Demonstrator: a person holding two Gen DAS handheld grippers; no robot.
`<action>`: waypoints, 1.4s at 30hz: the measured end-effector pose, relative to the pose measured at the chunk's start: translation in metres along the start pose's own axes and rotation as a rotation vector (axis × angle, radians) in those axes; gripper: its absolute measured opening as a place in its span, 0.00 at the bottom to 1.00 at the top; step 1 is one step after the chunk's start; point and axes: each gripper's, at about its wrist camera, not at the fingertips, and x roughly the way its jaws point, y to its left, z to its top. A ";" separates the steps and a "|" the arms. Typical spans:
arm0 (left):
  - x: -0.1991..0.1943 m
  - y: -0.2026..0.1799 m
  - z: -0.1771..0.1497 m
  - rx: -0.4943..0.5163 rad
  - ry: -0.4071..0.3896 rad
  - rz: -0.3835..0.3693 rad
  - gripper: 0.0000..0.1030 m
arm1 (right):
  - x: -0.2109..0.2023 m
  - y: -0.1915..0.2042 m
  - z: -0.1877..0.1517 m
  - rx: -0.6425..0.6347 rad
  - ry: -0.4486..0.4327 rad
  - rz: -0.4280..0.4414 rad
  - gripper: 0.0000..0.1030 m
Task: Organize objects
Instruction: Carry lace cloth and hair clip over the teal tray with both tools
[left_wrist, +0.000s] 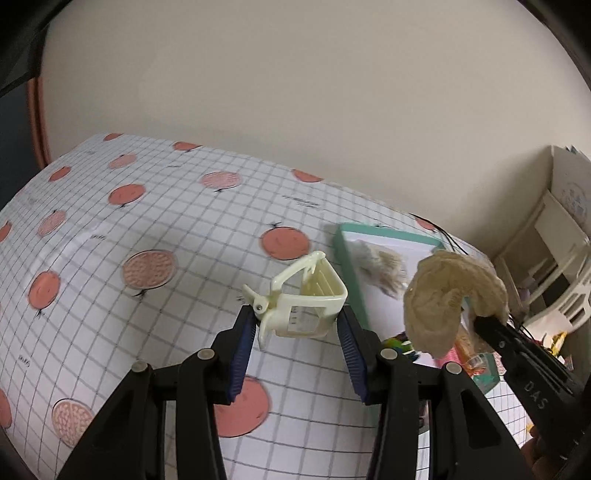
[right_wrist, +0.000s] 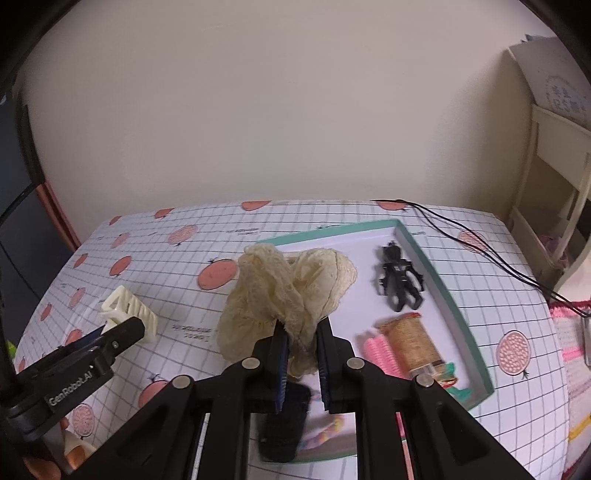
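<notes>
Hair claw clip (left_wrist: 308, 295): cream, centre of left wrist frame, pinched in left gripper (left_wrist: 299, 334), above table (left_wrist: 147, 221).
Lace scrunchie (right_wrist: 284, 295): cream, centre of right wrist frame, clamped in right gripper (right_wrist: 301, 363), over tray.
Tray (right_wrist: 458, 314): teal rim, right of centre; holds black claw clip (right_wrist: 399, 282), twine-wrapped spool (right_wrist: 412, 341), pink roller (right_wrist: 376, 350).
Table cover: grid with peach prints.

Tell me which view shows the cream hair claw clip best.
The left wrist view: the cream hair claw clip fills the centre between the left gripper jaws, hinge and teeth visible. The right wrist view shows it small at the left, partly hidden behind that gripper's jaws.
</notes>
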 end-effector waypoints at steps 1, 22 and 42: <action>0.002 -0.005 0.001 0.013 -0.002 -0.006 0.46 | 0.001 -0.005 0.000 0.007 0.000 -0.009 0.14; 0.062 -0.076 0.003 0.137 0.040 -0.051 0.46 | 0.031 -0.077 -0.003 0.072 0.050 -0.133 0.14; 0.107 -0.105 -0.012 0.146 0.121 -0.082 0.46 | 0.062 -0.085 -0.012 0.078 0.132 -0.137 0.14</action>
